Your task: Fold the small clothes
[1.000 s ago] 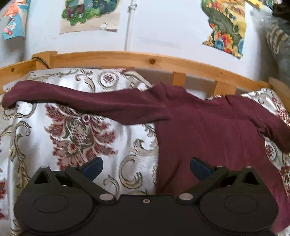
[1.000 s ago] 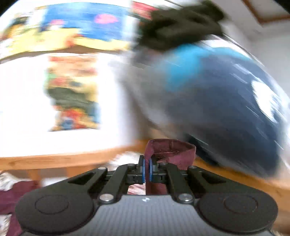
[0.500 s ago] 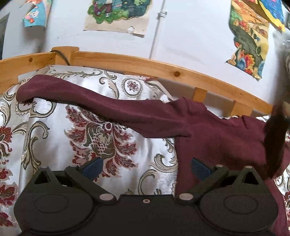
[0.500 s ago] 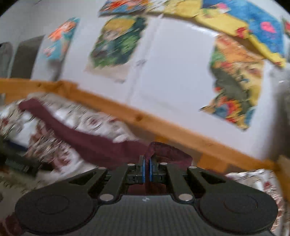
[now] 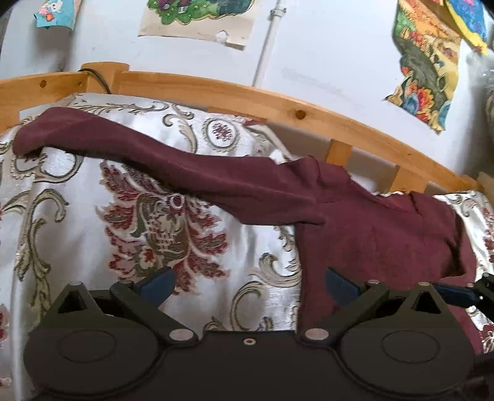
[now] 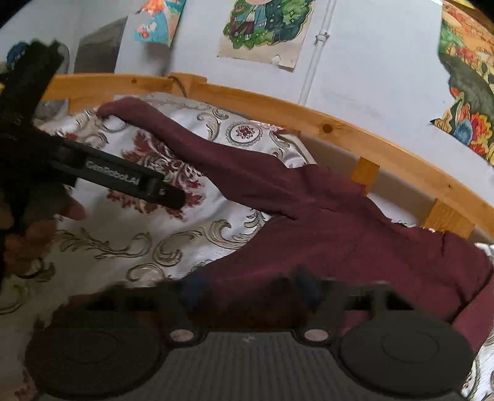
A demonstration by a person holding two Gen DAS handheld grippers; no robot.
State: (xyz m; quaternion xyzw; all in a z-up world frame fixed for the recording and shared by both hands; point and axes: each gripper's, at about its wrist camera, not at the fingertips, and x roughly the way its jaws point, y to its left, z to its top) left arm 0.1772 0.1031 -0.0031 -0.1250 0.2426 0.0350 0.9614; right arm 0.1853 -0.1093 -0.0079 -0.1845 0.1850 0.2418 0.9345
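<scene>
Folding the maroon long-sleeved top point(image 5: 386, 240) is at the sleeve stage, judging by how it lies: the right-hand sleeve point(image 6: 472, 311) appears already turned in over the body, while the left-hand sleeve point(image 5: 173, 166) lies stretched out far ahead and to the left of both grippers. The right gripper point(image 6: 247, 293) is opening its jaws, blurred, low over the shirt's body, with nothing pinched between them. The left gripper point(image 5: 247, 282) has its jaws spread wide and empty, its left finger over the bare brocade bedspread point(image 5: 92, 246) and its right finger over the shirt's side edge. Next, I judge, the left gripper must reach ahead and leftward to the sleeve's cuff, close on it, and carry it across onto the body. A wooden bed rail point(image 5: 247, 95) runs just beyond the shirt, close behind the collar, so a lifted sleeve could snag there. Colourful posters point(image 5: 197, 21) hang on the wall farther off, clear of the work.
</scene>
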